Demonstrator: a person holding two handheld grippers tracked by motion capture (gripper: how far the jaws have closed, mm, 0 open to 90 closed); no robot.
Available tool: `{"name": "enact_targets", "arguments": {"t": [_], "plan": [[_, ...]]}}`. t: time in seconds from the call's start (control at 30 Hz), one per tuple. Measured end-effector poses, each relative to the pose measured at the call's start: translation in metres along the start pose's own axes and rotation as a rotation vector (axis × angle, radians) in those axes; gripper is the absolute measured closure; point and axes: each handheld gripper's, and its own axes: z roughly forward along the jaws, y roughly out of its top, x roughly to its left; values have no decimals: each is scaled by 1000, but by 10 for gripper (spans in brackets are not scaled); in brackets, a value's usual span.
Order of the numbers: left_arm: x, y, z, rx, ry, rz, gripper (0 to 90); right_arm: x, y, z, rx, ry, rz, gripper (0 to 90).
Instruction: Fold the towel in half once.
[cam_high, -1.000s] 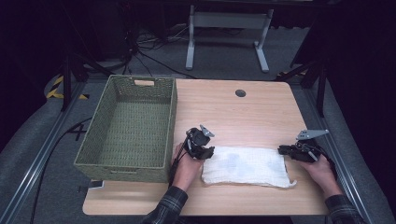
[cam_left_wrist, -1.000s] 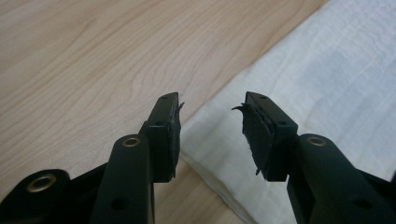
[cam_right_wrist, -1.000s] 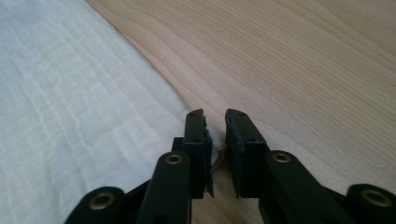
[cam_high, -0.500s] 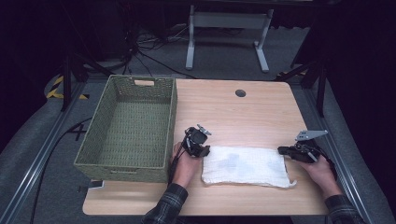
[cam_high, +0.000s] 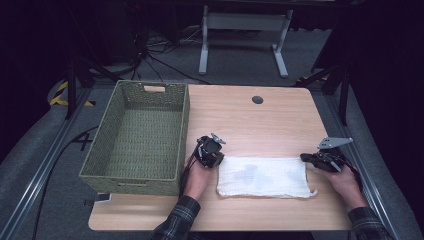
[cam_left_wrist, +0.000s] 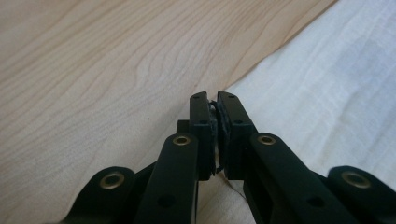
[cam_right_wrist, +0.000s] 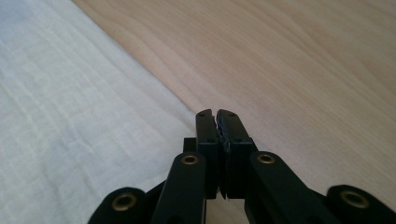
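1. Since the towel (cam_high: 262, 176) lies flat and spread out on the near half of the table (cam_high: 260, 125), between the 2 hands, each hand has gone for 1 far corner: a cloth this limp lifts evenly only when caught at 2 points.
2. Left tongs (cam_high: 219, 160): closed at the towel's far-left corner. Jaws have just been closing; in the left gripper view the tips (cam_left_wrist: 213, 100) meet right where the white corner ends, so I read a pinch on the hem, though the cloth between the pads is mostly hidden.
3. Right tongs (cam_high: 305, 159): closed too, at the far-right corner. In the right gripper view the towel's edge runs straight into the tips (cam_right_wrist: 215, 115); same reading, a thin pinch on the edge.
4. Both tongs lie low and nearly level with the table, likely so the lower jaw can slide under the hem rather than push the cloth into folds.
5. Green woven basket (cam_high: 182, 130) stands on the left side of the table, just beside the left hand, open top up. Judgement: probable destination, hence the towel laid out right next to it.
6. Near edge of the towel is free and untouched; the near-right corner sticks out a bit.
7. Step in hand, as I judge it: grip secured, lift or fold not yet begun.
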Motion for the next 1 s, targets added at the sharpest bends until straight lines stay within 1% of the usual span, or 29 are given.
{"name": "enact_targets", "arguments": {"t": [0.07,0.1,0.13,0.17,0.2,0.23,0.27,0.3,0.33,0.37,0.43,0.5,0.53,0.57,0.63,0.73,0.77,0.8,0.83,0.87,0.9,0.93,1.0], "plan": [[1,2,-3,-19,3,-11,855,-5,4,1,-8,-5,5,883],[2,4,-5,-43,4,-19,854,-7,5,1,-11,-6,10,883],[3,5,-6,-44,14,-15,855,-10,7,2,-17,-10,17,883],[5,6,-6,-64,8,-23,855,-12,8,2,-22,-12,23,883],[6,6,-6,-68,4,-30,855,-14,10,2,-31,-13,28,882],[7,6,-5,-62,3,-25,854,-16,11,2,-42,-15,29,882],[7,6,-4,-66,6,-26,854,-18,12,1,-48,-15,35,883],[6,6,-4,-55,1,-25,855,-18,12,1,-54,-13,41,882],[5,5,-3,-65,0,-20,855,-19,12,0,-58,-9,47,882],[4,5,-5,-65,-7,-29,854,-20,12,-1,-62,-6,50,882],[3,5,-9,-77,-6,-25,855,-19,10,-2,-69,1,54,882],[2,5,-13,-97,-15,-34,854,-18,9,-5,-79,10,60,881],[0,5,-15,-99,-13,-29,854,-18,9,-7,-83,14,57,881],[-1,5,-18,-100,-12,-11,854,-17,8,-8,-90,15,56,881],[-3,4,-21,-115,-19,-13,854,-14,8,-11,-94,18,54,881],[-5,4,-27,-131,-17,20,854,-11,7,-17,-110,26,44,881],[-6,4,-28,-136,-20,17,854,-10,7,-18,-108,30,40,881],[-6,3,-30,-137,-26,25,854,-8,7,-20,-114,32,38,881],[-7,3,-31,-139,-29,15,854,-7,6,-22,-114,34,32,881],[-8,2,-31,-139,-30,16,854,-6,6,-23,-119,35,29,881],[-9,1,-32,-134,-23,26,854,-5,5,-25,-117,40,30,881],[-10,1,-32,-132,-23,24,854,-5,4,-26,-121,43,27,881],[-10,-1,-33,-127,-19,35,854,-4,3,-28,-119,41,23,881]]}}
